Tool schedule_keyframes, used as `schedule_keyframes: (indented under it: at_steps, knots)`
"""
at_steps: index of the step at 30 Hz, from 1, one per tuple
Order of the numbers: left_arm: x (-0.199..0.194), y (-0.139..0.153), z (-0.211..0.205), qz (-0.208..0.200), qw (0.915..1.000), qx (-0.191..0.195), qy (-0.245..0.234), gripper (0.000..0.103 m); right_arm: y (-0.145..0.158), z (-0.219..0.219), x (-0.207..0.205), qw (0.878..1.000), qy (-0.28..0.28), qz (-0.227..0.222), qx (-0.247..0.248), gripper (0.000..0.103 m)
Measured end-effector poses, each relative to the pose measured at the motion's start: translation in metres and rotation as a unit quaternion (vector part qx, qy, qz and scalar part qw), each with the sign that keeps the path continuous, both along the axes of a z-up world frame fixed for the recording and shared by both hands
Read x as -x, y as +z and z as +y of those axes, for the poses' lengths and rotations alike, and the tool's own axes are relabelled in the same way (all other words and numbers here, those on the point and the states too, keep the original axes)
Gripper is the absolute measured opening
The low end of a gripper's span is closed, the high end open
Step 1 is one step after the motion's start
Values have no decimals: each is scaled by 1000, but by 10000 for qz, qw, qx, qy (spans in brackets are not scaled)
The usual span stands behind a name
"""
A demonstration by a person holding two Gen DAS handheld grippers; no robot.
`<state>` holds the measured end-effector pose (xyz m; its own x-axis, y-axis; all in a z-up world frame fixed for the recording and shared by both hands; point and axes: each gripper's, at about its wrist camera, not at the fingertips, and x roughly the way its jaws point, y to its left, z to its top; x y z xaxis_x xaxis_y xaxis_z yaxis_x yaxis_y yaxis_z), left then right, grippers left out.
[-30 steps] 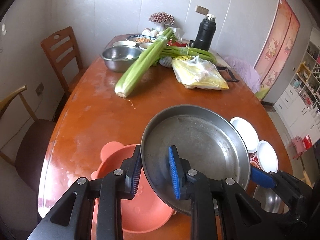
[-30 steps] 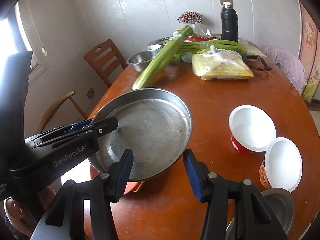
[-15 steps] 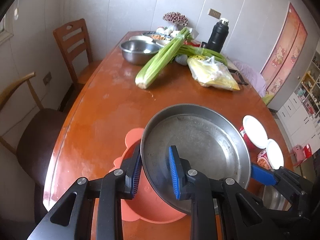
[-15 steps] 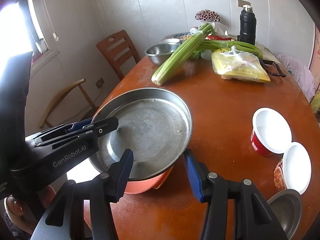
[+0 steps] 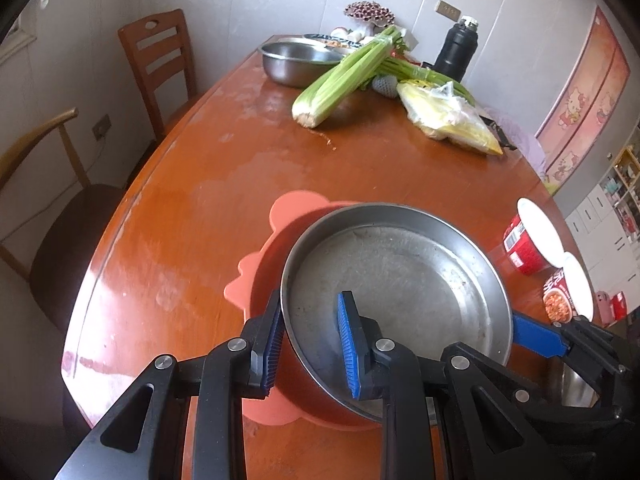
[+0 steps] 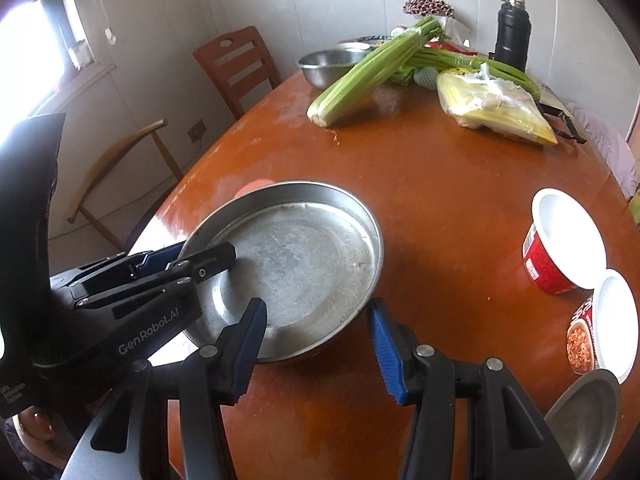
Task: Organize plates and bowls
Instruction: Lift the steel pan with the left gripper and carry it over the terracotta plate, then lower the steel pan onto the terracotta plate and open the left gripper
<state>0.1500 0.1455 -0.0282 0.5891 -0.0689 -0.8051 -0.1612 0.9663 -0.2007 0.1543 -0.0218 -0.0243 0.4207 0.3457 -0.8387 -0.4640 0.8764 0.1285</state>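
Steel plate (image 5: 400, 280) over one pink bowl (image 5: 256, 280), pinched by left gripper (image 5: 310, 344); right gripper (image 6: 316, 344) released; two cups (image 6: 560, 248).

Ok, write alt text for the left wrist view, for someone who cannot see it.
The left gripper clamps the near rim of a round steel pan, held over a salmon-pink bowl on a brown wooden table. The right gripper's blue fingertip is at the pan's right edge. Celery and a steel bowl lie at the far end.
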Motion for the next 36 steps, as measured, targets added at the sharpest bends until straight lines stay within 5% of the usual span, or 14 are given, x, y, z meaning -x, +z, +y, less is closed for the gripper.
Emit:
schedule_keyframes:
  at_steps: [30,36]
  knots:
    - [10,-5,17,-94,9996,215,136,29,-19,18,2,9991,283,-221,204,51]
    - [10,-4,22,-56,9996,74,277,39,-18,17,2,9990,290,-271,223,51]
